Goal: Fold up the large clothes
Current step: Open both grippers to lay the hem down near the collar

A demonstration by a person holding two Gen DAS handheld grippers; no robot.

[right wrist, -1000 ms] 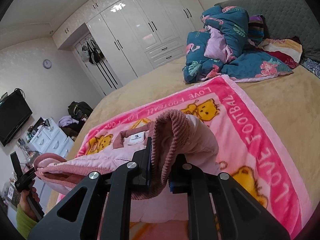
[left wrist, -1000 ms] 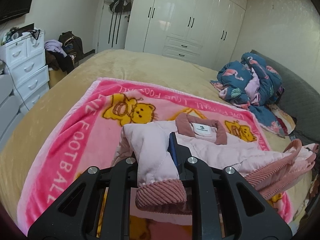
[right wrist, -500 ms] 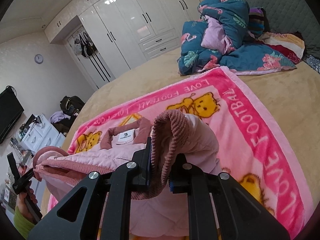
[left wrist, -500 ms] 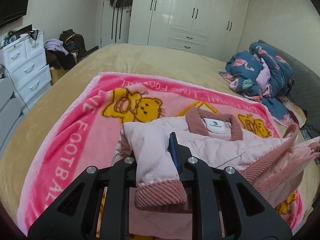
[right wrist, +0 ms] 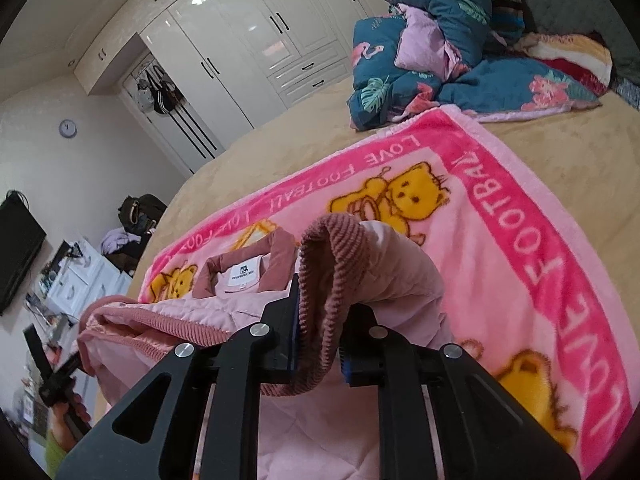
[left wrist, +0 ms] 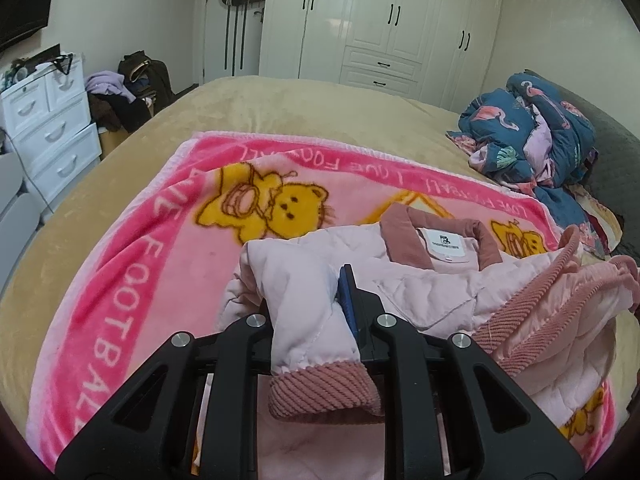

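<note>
The quilted pale pink jacket [left wrist: 436,292] is being pinched by both hand-held grippers [left wrist: 344,312] [right wrist: 320,344]; its thick ribbed cuffs could be slipping out.

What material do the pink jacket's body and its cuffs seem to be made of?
Pink jacket: its body looks like a thin quilted synthetic cloth with a smooth, slightly shiny finish; stitched lines cross it. Cuffs: darker pink ribbed cloth, probably corduroy or rib knit, matte; raised diagonal ridges show.

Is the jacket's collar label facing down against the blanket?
No. The white label faces up inside the collar of the pink jacket, above the blanket.
</note>
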